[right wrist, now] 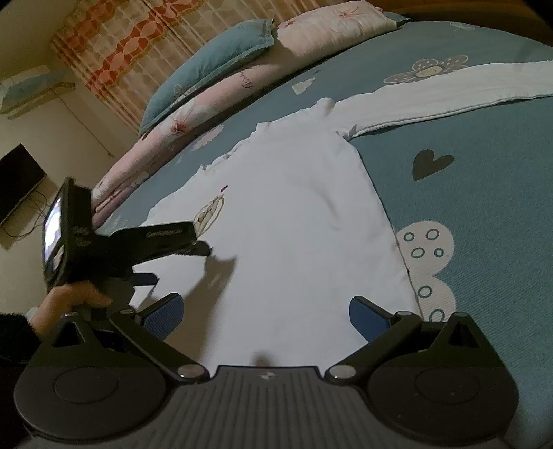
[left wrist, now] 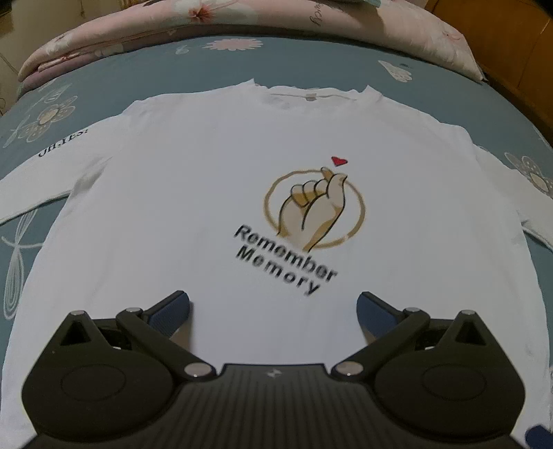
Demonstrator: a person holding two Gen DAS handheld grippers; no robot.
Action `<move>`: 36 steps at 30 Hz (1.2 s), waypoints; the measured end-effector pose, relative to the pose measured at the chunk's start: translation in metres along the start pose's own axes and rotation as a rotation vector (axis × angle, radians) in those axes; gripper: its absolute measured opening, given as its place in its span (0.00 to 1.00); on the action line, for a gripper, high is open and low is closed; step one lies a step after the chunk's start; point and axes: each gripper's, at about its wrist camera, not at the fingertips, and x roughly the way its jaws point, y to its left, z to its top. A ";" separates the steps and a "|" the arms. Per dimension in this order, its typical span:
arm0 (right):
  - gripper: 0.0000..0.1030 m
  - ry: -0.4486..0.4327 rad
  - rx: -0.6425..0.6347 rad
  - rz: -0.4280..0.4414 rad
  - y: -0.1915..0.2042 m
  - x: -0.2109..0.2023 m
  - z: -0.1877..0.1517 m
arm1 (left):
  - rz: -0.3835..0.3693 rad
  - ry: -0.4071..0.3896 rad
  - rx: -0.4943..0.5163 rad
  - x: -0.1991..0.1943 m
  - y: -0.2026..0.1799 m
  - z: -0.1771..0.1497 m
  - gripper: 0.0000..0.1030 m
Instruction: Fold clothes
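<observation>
White long-sleeved cotton shirt (left wrist: 193, 207) spread flat, front up, on teal bedsheet with flower and heart prints (right wrist: 484, 214); both sleeves stretched out sideways. Printed on chest: tan finger-heart hand in a ring, small red heart (left wrist: 339, 160), black words "Remember Memory". Left gripper (left wrist: 273, 311) hovering over lower shirt front, blue-padded fingers (left wrist: 172, 312) wide apart, holding nothing. Right gripper (right wrist: 264, 312) above shirt's lower right edge, jaws likewise spread and empty. Pink floral quilt roll (left wrist: 242, 20) and teal pillow (right wrist: 207, 65) beyond the collar. Hand (right wrist: 65, 304) gripping left tool's handle.
</observation>
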 end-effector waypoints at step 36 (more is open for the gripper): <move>1.00 -0.064 -0.111 -0.112 0.017 0.023 -0.012 | -0.105 0.015 0.092 -0.057 0.058 -0.080 0.99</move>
